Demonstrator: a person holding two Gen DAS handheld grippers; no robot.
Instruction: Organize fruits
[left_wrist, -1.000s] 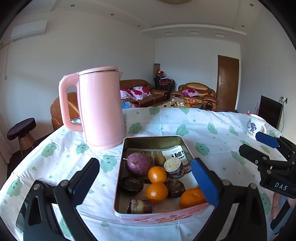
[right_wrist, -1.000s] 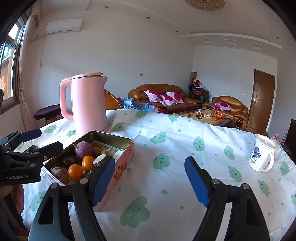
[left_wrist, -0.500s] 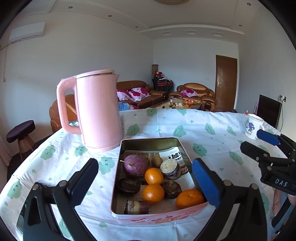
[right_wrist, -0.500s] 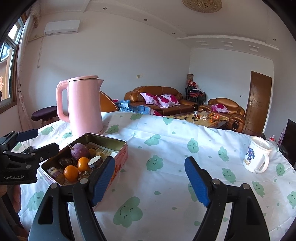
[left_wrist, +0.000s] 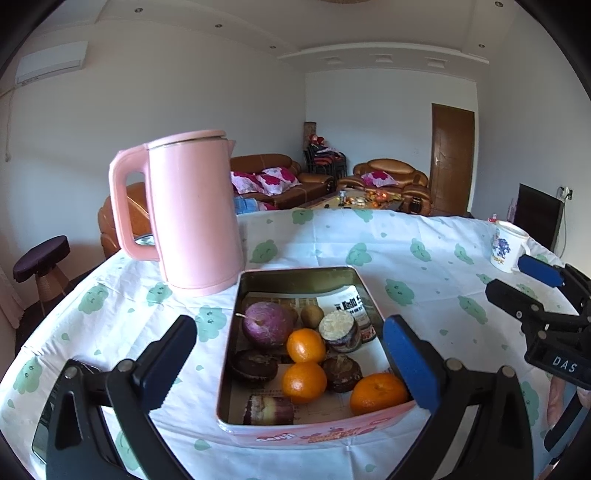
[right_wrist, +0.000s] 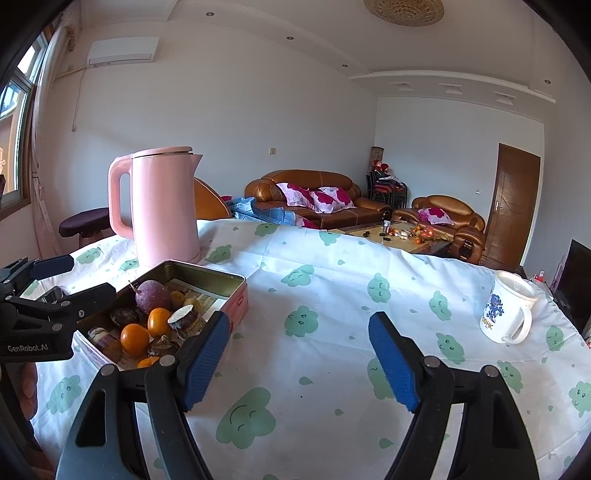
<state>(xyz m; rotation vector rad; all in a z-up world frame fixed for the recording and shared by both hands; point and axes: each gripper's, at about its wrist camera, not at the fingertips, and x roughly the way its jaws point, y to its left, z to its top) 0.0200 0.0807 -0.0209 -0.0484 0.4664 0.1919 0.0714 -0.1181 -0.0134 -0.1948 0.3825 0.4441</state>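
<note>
Left gripper (left_wrist: 288, 354) hangs wide and empty, straddling the pink tin (left_wrist: 258, 430) of 3 oranges at lower center, nearer than the wide, empty right gripper (right_wrist: 297, 360) over bare cloth.

Pink kettle (left_wrist: 192, 214), white tablecloth (right_wrist: 332, 295) with green clouds, orange tangerines (left_wrist: 304, 382), seemingly pink tin (left_wrist: 314, 435).

light: I see bright daylight from window (right_wrist: 14, 122) at 9 o'clock | shadows: soft, under kettle (left_wrist: 192, 210) toward 5 o'clock | glare: mild on tablecloth (right_wrist: 332, 266) | blur: none, both views sharp | edges: strong fisheye bend, black corner vignette
</note>
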